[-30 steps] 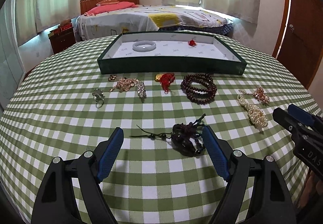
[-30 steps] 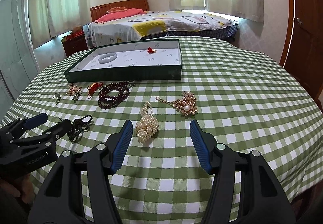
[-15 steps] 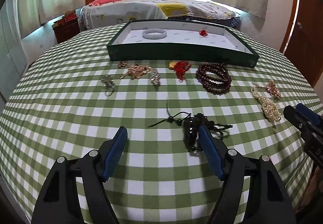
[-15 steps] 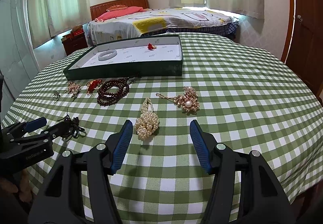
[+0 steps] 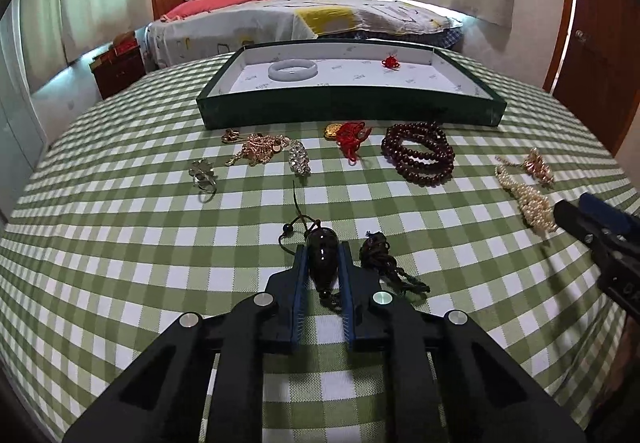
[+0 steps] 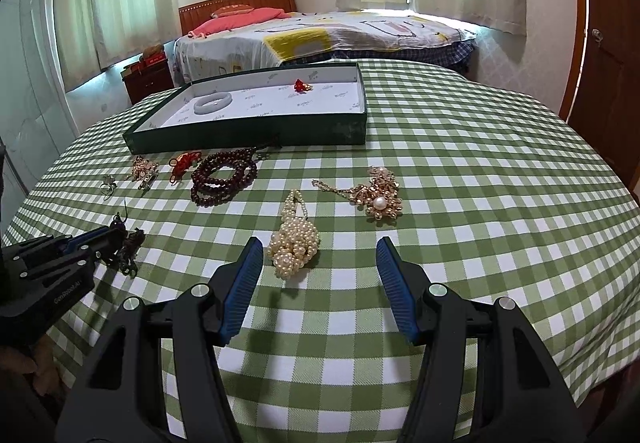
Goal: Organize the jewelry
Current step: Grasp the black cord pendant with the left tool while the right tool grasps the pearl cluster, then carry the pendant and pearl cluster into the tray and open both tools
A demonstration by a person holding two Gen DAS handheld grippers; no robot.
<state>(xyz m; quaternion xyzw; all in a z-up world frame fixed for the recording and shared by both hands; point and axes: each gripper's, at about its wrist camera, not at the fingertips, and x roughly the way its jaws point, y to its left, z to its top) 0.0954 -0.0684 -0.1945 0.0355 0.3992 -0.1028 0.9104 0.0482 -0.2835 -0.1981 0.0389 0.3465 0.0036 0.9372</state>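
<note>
- The left tool [image 5: 323, 255] has its blue pads pressed in on a dark pendant [image 5: 322, 258], down low over the green-checked desk [image 5: 120, 243].
- The pendant's black cord and a small bead trail out ahead of the pads; a dark tassel [image 5: 380, 257] lies on the cloth just right of them.
- The right tool [image 6: 318, 277] hangs with its jaws wide apart and nothing between them, a pearl cluster [image 6: 294, 243] lying just ahead toward its left pad.
- A gold brooch with a pearl [image 6: 378, 195] sits near that cluster, to its right.
- Further back on the desk: dark red beads [image 5: 418, 153], a red knotted charm [image 5: 350, 135], a gold chain heap [image 5: 260, 148], a small silver ring piece [image 5: 202, 173].
- The green tray [image 5: 344, 111] stands behind that row, holding a pale bangle [image 5: 293, 69] and a small red ornament [image 5: 391, 62], well apart.
</note>
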